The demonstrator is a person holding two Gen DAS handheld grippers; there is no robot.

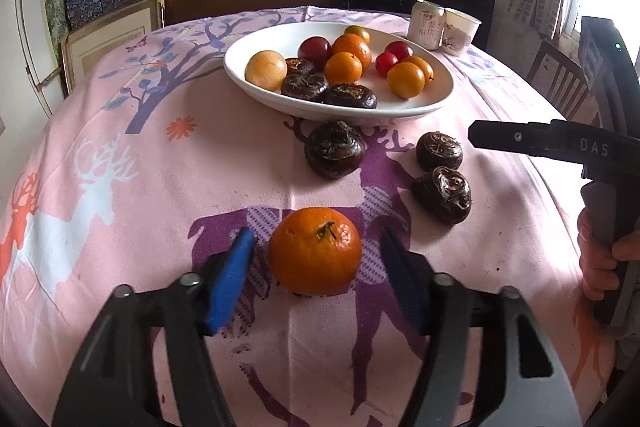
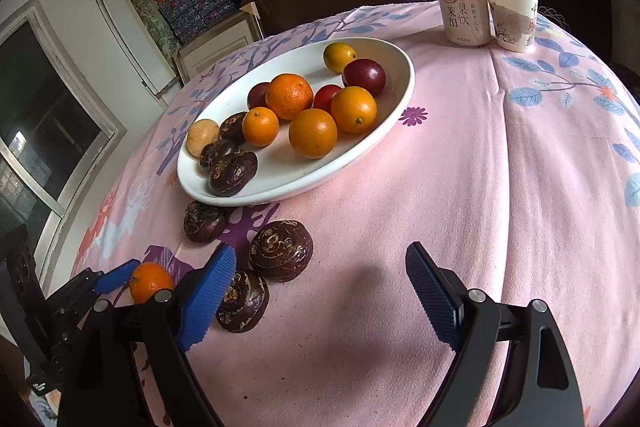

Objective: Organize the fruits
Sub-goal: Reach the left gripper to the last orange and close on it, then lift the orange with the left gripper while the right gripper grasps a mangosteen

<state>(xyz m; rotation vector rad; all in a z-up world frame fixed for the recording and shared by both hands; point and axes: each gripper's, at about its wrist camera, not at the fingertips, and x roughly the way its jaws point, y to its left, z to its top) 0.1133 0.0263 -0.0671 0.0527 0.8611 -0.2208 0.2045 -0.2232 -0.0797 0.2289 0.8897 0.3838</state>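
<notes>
**Left wrist view: jaws flank a tangerine on the pink cloth**

A pink tablecloth [image 1: 120, 195] printed with deer and trees covers the table. At 12 o'clock from the left gripper [image 1: 316, 267] sits a white bowl [image 1: 248, 79] piled with oranges, red plums and dark water chestnuts. Three more chestnuts lie on the cloth: one [image 1: 334, 149] just below the bowl's rim, two [image 1: 439, 151] [image 1: 442, 194] close together at 2 o'clock. The tangerine [image 1: 315, 251] sits between the left gripper's blue pads, jaws spread, neither pad touching it.

In the right wrist view, the right gripper [image 2: 320, 291] hangs above bare cloth with its jaws wide apart, holding nothing; the nearest chestnut [image 2: 242, 301] lies just beside its left pad [image 2: 208, 301]. A can [image 2: 462, 11] and paper cup [image 2: 512, 13] stand touching at the far edge, at 1 o'clock.
</notes>
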